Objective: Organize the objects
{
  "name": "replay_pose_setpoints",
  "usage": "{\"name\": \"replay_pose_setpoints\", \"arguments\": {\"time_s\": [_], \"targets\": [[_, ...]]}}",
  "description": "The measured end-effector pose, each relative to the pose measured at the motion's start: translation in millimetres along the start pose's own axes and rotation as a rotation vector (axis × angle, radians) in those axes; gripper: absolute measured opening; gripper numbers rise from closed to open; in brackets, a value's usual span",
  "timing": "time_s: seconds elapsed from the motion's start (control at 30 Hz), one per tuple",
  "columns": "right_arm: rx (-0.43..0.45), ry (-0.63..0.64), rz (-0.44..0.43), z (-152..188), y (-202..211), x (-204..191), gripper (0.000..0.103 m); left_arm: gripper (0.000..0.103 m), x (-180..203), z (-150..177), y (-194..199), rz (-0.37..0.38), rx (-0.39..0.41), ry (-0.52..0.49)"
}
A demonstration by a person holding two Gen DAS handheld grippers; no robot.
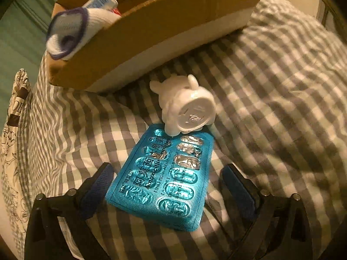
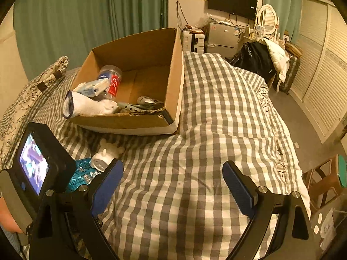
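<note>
Straddling the blister pack, left tongs wide apart, pads clear; right tongs likewise agape, empty.

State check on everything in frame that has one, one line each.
left gripper: open, jaws either side of the blister pack, pads not pressing on it
right gripper: open, nothing between its jaws
blister pack: flat on the duvet, several pockets burst
white figurine: tipped on its side, resting on the pack's far end
cardboard box: open, partly filled
sock: hanging over the box rim
</note>
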State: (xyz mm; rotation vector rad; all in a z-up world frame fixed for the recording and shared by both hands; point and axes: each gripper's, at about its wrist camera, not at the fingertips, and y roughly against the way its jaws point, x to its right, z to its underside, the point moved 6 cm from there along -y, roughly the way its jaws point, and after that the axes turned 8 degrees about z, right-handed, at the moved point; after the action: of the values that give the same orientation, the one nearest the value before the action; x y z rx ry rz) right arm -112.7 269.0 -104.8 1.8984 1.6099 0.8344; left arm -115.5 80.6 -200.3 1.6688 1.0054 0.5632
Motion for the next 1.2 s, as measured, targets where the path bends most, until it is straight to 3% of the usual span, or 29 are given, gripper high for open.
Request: {"name": "replay_pose_setpoints", "arguments": {"time_s": [0.07,0.13,0.4,0.63,0.83,1.2], "targets": [[0.006,0.009,0.011,0,2,-2,0.093,0.082,1,2,6,0.007,0.023,-0.001],[0.006,0.022,0.02,1,5,-4,0.093,0.076,2,4,12,0.026,0.04,0.005],[0.005,0.06,0.038,3,11,-13,0.093,0.073,1,17,45,0.138,0.125,0.063],[0.008,0.075,0.044,3,14,-22,0.093,0.072,-27,41,90,0.158,0.232,0.226],[0.004,0.101,0.021,2,15,-40,0.093,0.072,-77,49,109,0.094,0.296,0.355],[-0.064,0.165,-0.082,10,-22,-111,0.093,0.072,-115,50,117,0.032,0.376,0.444]]}}
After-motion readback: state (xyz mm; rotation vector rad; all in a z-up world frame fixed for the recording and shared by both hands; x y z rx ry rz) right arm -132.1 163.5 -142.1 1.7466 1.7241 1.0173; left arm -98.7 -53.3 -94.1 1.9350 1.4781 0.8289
